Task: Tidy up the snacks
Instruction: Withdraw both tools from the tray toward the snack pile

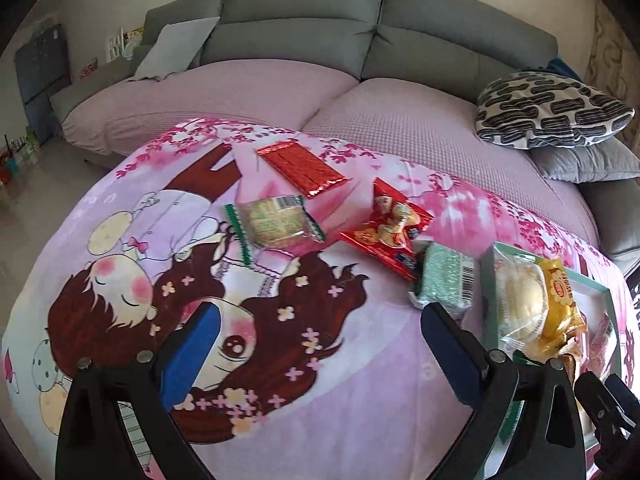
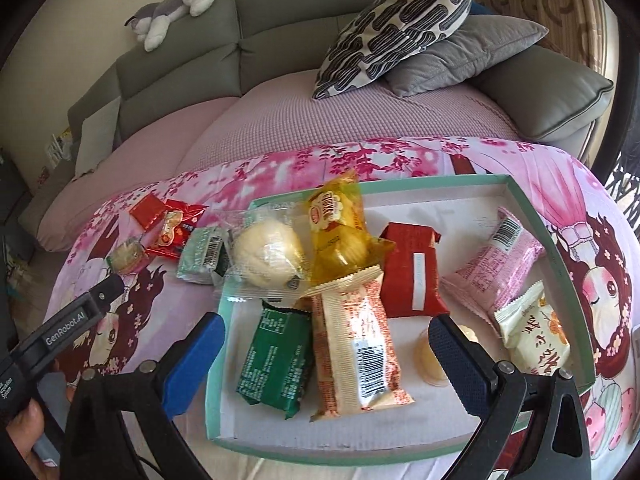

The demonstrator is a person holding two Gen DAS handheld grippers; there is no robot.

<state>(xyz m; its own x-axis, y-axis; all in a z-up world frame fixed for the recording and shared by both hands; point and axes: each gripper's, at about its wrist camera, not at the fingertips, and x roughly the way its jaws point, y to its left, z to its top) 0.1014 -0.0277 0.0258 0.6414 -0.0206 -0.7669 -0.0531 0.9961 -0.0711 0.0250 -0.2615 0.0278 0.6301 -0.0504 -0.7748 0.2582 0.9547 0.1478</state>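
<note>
A shallow green-rimmed tray (image 2: pixel 440 179) lies on a pink cartoon blanket and holds several snack packs: a green pack (image 2: pixel 276 364), a cream pack (image 2: pixel 356 348), a red pack (image 2: pixel 412 276), a pink pack (image 2: pixel 500 260), a yellow pack (image 2: pixel 340 232) and a round white bun (image 2: pixel 268 256). Outside it lie a pale green pack (image 1: pixel 444 280), a red biscuit bag (image 1: pixel 386 228), a clear-wrapped cake (image 1: pixel 276 220) and a flat red bar (image 1: pixel 302 168). My left gripper (image 1: pixel 320 344) is open and empty over the blanket. My right gripper (image 2: pixel 326 356) is open above the tray.
A grey sofa (image 1: pixel 300 36) with a pink cover stands behind the blanket. A patterned cushion (image 1: pixel 548 108) and a grey cushion (image 2: pixel 460 56) lie at the right. A plush dog (image 2: pixel 176 4) rests on the sofa back. The left gripper's body (image 2: pixel 64 332) shows in the right wrist view.
</note>
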